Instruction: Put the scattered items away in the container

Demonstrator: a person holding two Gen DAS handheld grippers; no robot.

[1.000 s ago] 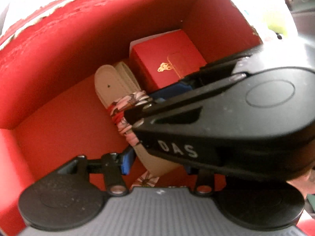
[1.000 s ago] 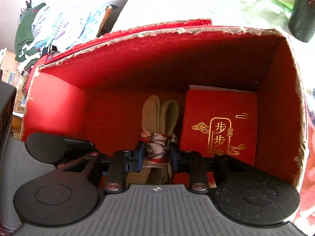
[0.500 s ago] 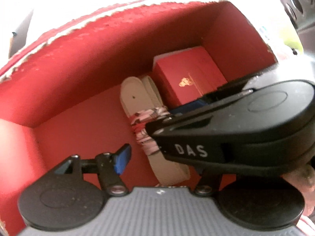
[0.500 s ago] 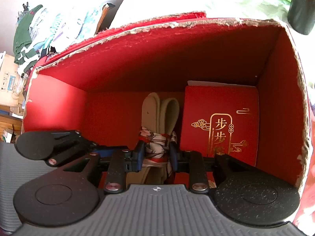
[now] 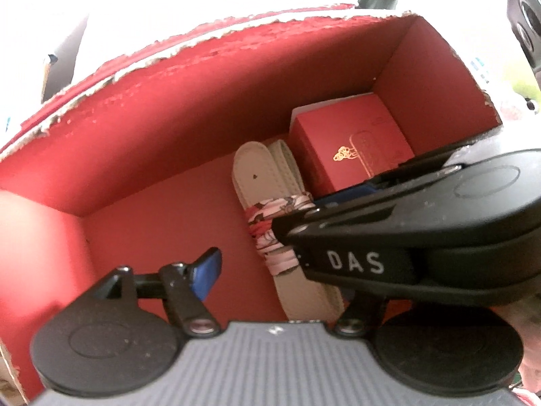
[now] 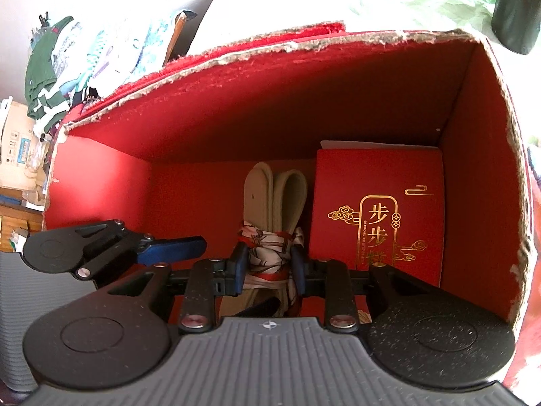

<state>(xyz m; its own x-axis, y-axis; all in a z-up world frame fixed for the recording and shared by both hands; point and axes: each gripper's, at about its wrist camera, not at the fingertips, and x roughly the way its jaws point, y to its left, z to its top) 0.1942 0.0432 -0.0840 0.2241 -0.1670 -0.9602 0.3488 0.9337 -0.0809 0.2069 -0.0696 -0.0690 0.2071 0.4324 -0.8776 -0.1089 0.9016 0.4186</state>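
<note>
Both grippers were inside the open red cardboard box with a torn, ragged rim (image 6: 338, 39), pointing steeply down toward its floor.

The right gripper (image 6: 267, 264) was clamped on the bundle of folded beige straps tied round with a white, red and pink patterned scarf (image 6: 270, 247). Its blue-padded fingers (image 6: 240, 264) pressed against the scarf wrap from either side, at a narrow opening. The looped ends of the bundle lay toward the far wall of the box, and the bundle lay lengthwise on the box floor.

The left gripper (image 5: 270, 264) had just been opening. Its jaws stood about half apart, with nothing held. In the left wrist view only one of its blue fingertips (image 5: 206, 275) was visible, over bare red floor and apart from the bundle; the other was hidden behind the black body of the right gripper, marked "DAS". Whether that hidden finger touched the bundle could not be told. In the right wrist view the left gripper appeared at the left, its blue finger clear of the bundle.

A flat red gift box with gold Chinese lettering and cloud ornament (image 6: 378, 209) stood just beside the bundle, in the box's far right corner. A white sheet edge showed behind its top.

A dark cylindrical object (image 6: 514, 6) stood outside the box beyond its far right corner. Green and patterned clothing (image 6: 50, 77) was piled outside to the left.
</note>
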